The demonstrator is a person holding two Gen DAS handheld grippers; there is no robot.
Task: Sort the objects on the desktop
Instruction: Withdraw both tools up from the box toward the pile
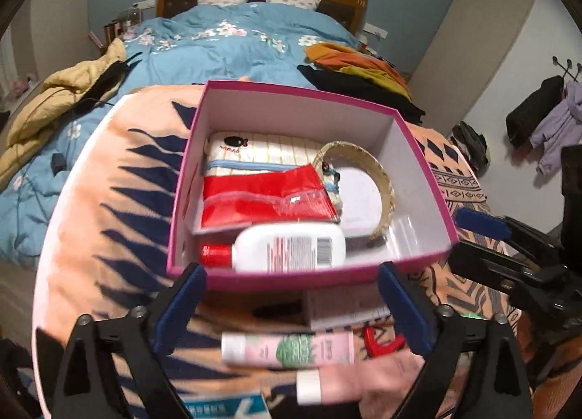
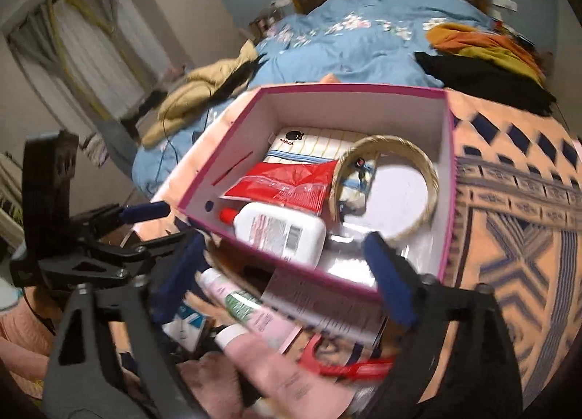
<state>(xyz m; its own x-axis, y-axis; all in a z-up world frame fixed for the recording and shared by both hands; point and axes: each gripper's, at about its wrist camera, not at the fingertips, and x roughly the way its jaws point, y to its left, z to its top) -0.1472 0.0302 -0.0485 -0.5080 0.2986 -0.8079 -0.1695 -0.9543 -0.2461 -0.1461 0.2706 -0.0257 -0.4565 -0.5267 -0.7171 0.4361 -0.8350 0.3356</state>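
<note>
Hovering before the pink box [image 1: 309, 279], the left gripper [image 1: 291, 306] is spread wide, nothing held. The right gripper [image 2: 287, 280] is likewise released and empty. Already inside the box: white lotion bottle [image 1: 291, 248], red pouch [image 1: 269, 200], striped pouch [image 1: 262, 151], woven hoop [image 1: 378, 182]. Left on the patterned cloth [image 1: 120, 200], just before the near wall: pink-green tube [image 1: 287, 348], pale pink tube [image 1: 349, 380], red clip [image 1: 382, 344]. Risk judged: tubes lie touching, so two may be pinched together or one rolled off; box wall may be knocked on the lift-over.
</note>
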